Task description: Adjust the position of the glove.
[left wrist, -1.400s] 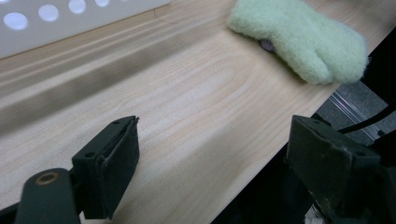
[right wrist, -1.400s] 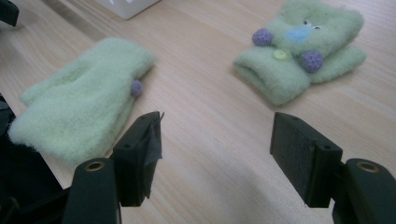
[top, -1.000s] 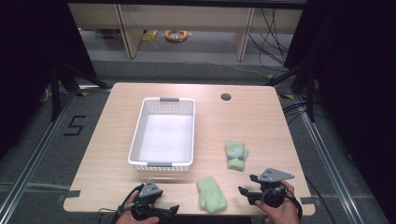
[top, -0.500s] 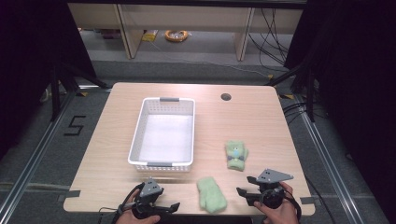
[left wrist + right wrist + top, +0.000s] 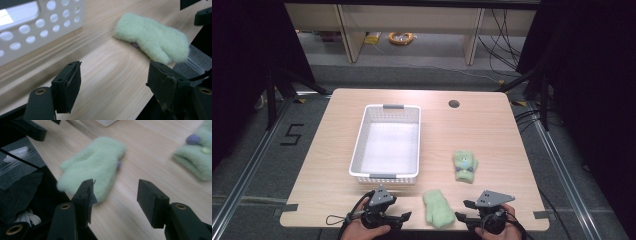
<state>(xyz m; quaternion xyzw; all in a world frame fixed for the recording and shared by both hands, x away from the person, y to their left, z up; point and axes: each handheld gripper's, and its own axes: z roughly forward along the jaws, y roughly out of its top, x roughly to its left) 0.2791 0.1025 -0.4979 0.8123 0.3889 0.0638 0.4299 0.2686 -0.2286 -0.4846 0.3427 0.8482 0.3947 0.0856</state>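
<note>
You are working in a lab: black curtains (image 5: 242, 60) enclose the counter (image 5: 492, 125), loose cables (image 5: 504, 30) trail behind, and tape marks (image 5: 292, 134) the floor.

Mitten, plain (image 5: 438, 209): pale green, fuzzy, lay flat at the counter's 6 o'clock edge. Mitten, decorated (image 5: 465, 166): green, purple pompom, lay flat toward 4 o'clock.

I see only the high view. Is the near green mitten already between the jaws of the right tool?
Observer: No. In the right gripper view the right tool has just been closing its jaws, but nothing is between them; the near mitten lies just beyond its left jaw.
Operator: Is that mitten plain green all over?
Observer: Not quite. A small purple knob peeks out at its edge.
</note>
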